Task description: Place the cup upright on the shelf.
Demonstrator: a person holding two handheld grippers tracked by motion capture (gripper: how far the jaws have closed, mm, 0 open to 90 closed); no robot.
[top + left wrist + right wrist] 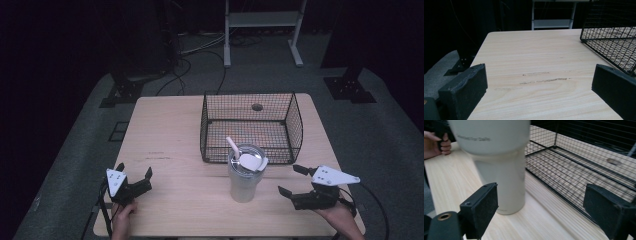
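Observation:
A pale tumbler (pixel 244 176) with a lid and a white straw stands upright on the wooden table (pixel 175 145), just in front of a black wire basket (pixel 252 127). My right gripper (pixel 292 180) is open at the tumbler's right, jaws pointing toward it, a short gap away. In the right gripper view the tumbler (pixel 499 165) looms close ahead at left, with the basket (pixel 584 162) behind it. At the near left corner my left gripper (pixel 134 176) is open and holds nothing. The left gripper view looks over bare table (pixel 536 75) with the basket (pixel 614 37) at right.
The basket is empty; a dark round hole (pixel 257 106) in the tabletop shows through its back. A white metal frame (pixel 262 30) and cables (pixel 190 70) lie on the floor beyond the table. Black stand bases (pixel 122 92) sit at the far corners.

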